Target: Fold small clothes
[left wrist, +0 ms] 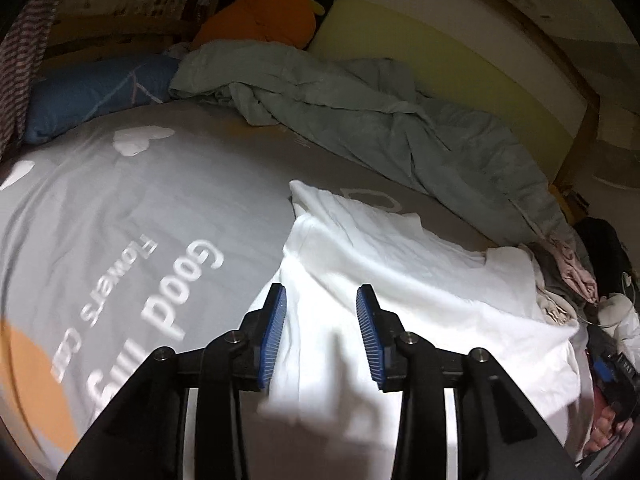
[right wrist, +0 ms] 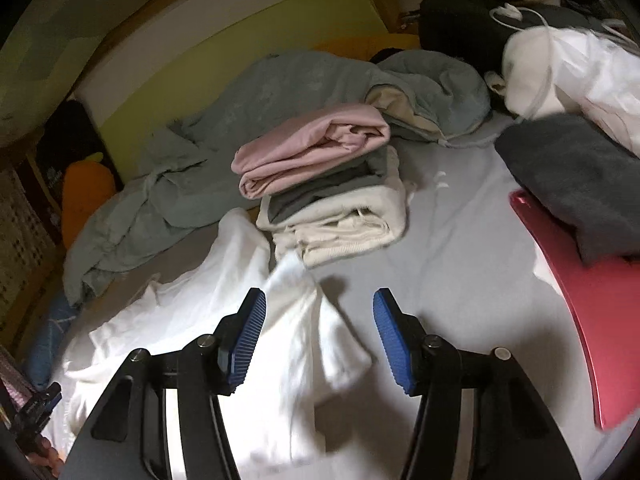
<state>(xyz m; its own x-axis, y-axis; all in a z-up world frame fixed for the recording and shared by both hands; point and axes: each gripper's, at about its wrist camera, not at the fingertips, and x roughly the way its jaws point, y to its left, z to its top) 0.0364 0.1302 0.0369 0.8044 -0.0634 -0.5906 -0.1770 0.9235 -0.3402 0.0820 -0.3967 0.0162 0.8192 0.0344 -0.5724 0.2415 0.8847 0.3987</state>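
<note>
Both claws, left claw (left wrist: 321, 312) and right claw (right wrist: 319, 320), hang released over a limp, light white garment (left wrist: 400, 264) near the bed (left wrist: 120, 200) edge; its hems look best for pinching.

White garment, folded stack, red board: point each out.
white garment (left wrist: 400, 264): left wrist view, on its flat upper panel.
folded stack (right wrist: 320, 160): right wrist view, on the pink top layer.
red board (right wrist: 600, 320): right wrist view, on its bare face below the dark grey cloth.
</note>
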